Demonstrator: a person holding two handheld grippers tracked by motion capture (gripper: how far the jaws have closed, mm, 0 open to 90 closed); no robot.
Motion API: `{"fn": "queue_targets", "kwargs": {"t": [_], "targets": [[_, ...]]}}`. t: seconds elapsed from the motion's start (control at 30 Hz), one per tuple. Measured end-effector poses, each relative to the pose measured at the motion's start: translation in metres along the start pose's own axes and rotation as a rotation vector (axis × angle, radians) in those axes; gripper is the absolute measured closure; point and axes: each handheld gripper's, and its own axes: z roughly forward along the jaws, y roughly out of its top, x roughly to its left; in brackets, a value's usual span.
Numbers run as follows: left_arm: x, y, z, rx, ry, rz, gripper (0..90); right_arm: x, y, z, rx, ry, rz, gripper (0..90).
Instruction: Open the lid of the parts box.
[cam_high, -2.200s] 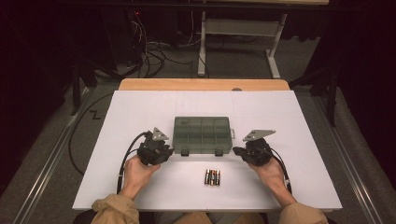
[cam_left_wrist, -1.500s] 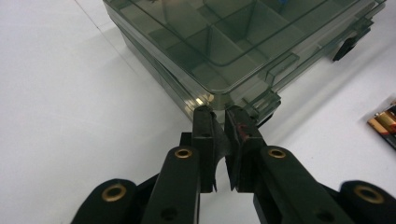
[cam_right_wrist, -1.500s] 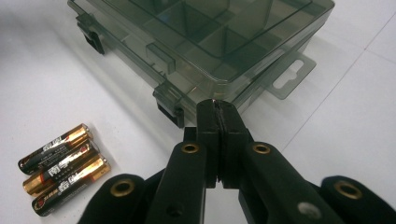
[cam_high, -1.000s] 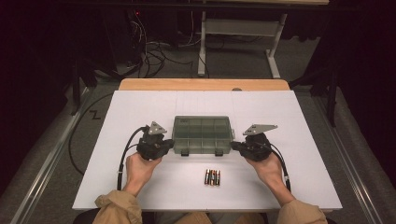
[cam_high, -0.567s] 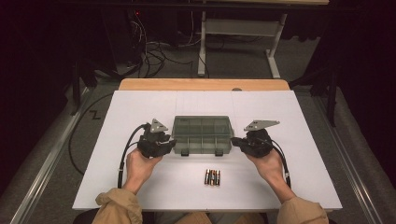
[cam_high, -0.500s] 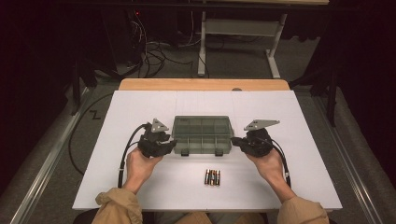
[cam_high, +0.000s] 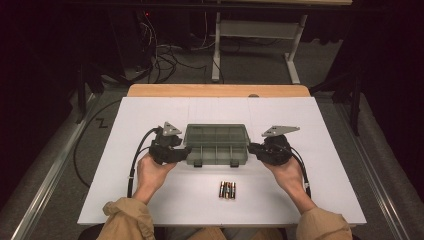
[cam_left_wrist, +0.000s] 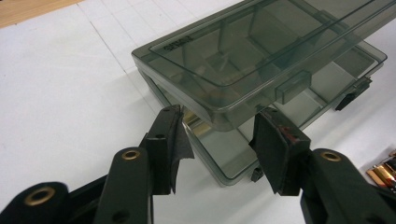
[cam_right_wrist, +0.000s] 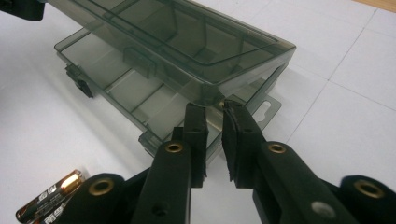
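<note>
**A:** White paper-covered table (cam_high: 150, 200) under a dark room, cables on the floor behind. Where to find the smoky translucent plastic compartment box (cam_high: 216, 142)?

**B:** Dead centre of the sheet, between both hands. Hinged clear-grey lid (cam_left_wrist: 243, 51) already raised off the shallow divided base (cam_right_wrist: 135, 93) along the front, so probably mid-opening.

**A:** Claws?

**B:** Left gripper (cam_left_wrist: 219, 116) spread wide, jaws flanking the left end of the box, clamping nothing. Right gripper (cam_right_wrist: 212, 107) almost closed, just a slim gap, tips tucked under the lid's right corner, apparently holding nothing.

**A:** How to do it well?

**B:** Lift both lid ends evenly; thin moulded plastic, likely to twist if raised from 1 side. Press the base down lightly, since probably light and slippery on paper. Mind the 2 dark latches (cam_high: 198, 162) at the front.

**A:** Textures?

**B:** Glossy, hard, rounded corners, straight inner dividers. Black jaws matte with padded faces. Close by in front, 4 small cylindrical batteries (cam_high: 227, 190), gold and black, lying side by side.
</note>
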Motion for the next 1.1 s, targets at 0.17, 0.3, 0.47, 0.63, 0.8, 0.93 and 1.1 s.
{"fn": "queue_targets", "kwargs": {"t": [0.17, 0.3, 0.47, 0.63, 0.8, 0.93, 1.1], "targets": [[0.000, 0.005, 0.002, 0.010, -0.012, 0.000, 50.1, -0.005, 0.001, 0.008, 0.022, -0.011, 0.024, 79.1], [0.001, 0.010, 0.002, 0.009, -0.013, -0.007, 49.7, -0.010, 0.004, 0.015, 0.052, -0.018, 0.056, 78.0], [0.003, 0.014, 0.001, 0.006, -0.012, -0.017, 49.0, -0.015, 0.009, 0.023, 0.092, -0.025, 0.088, 77.7], [0.004, 0.017, 0.000, -0.007, -0.006, -0.025, 46.0, -0.018, 0.018, 0.034, 0.138, -0.037, 0.115, 77.7], [0.006, 0.019, 0.001, -0.013, -0.014, -0.039, 45.6, -0.020, 0.023, 0.041, 0.165, -0.042, 0.134, 77.5], [0.007, 0.021, 0.001, -0.012, -0.018, -0.042, 45.4, -0.021, 0.026, 0.048, 0.191, -0.053, 0.151, 75.5], [0.008, 0.022, 0.002, -0.016, -0.019, -0.046, 45.1, -0.022, 0.027, 0.054, 0.207, -0.063, 0.163, 74.5]]}}
